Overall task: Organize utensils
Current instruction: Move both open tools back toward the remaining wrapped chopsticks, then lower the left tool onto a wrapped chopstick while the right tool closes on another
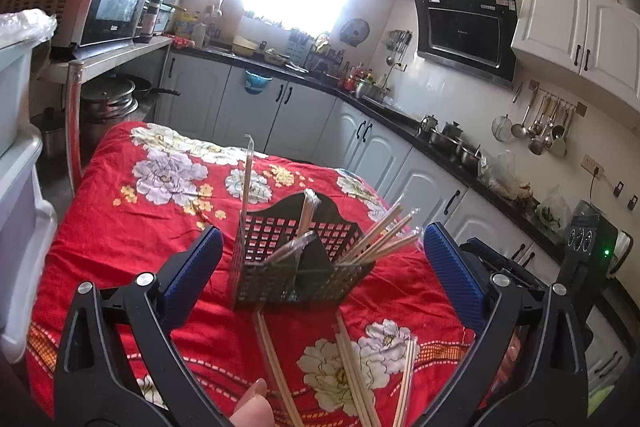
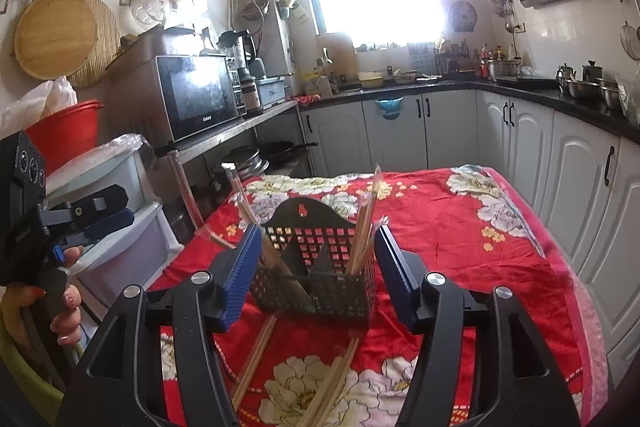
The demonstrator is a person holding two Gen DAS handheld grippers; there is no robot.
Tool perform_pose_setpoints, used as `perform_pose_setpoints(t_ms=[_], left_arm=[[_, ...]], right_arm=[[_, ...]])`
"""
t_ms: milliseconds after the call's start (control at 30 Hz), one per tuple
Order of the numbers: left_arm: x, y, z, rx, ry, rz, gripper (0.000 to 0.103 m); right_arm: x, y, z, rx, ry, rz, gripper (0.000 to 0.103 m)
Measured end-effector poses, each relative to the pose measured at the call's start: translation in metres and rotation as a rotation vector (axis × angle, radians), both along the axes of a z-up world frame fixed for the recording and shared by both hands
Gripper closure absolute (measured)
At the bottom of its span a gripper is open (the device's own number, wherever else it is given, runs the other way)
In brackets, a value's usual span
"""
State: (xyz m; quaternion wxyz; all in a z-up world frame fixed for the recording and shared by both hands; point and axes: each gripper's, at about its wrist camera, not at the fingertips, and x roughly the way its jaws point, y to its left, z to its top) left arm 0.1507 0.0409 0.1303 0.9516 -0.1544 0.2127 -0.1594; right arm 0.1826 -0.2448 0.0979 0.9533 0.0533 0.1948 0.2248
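A black mesh utensil caddy (image 1: pixel 304 267) (image 2: pixel 316 283) stands on the red floral tablecloth (image 1: pixel 132 227) (image 2: pixel 460 247). Wrapped chopsticks stand in its compartments (image 1: pixel 380 235) (image 2: pixel 366 227). More loose chopstick pairs lie on the cloth in front of it (image 1: pixel 352 367) (image 2: pixel 328 383). My left gripper (image 1: pixel 320 251) is open and empty, its blue pads (image 1: pixel 196 267) on either side of the caddy's outline. My right gripper (image 2: pixel 316 259) is open and empty, also framing the caddy. The left gripper also shows in the right wrist view (image 2: pixel 100 219), off the table's left edge.
White plastic drawers (image 2: pixel 120 211) (image 1: pixel 20 187) stand left of the table. A shelf with a microwave (image 2: pixel 196 95) and pots is behind them. Kitchen counters and cabinets (image 2: pixel 520 131) run along the back and right.
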Motion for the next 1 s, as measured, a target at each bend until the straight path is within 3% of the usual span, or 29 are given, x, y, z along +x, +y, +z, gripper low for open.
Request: perform_pose_setpoints(t_ms=[1000], left_arm=[[-0.009, -0.007, -0.081, 0.034, 0.207, 0.01, 0.01]], right_arm=[[-0.012, 0.001, -0.068, -0.054, 0.176, 0.032, 0.044]])
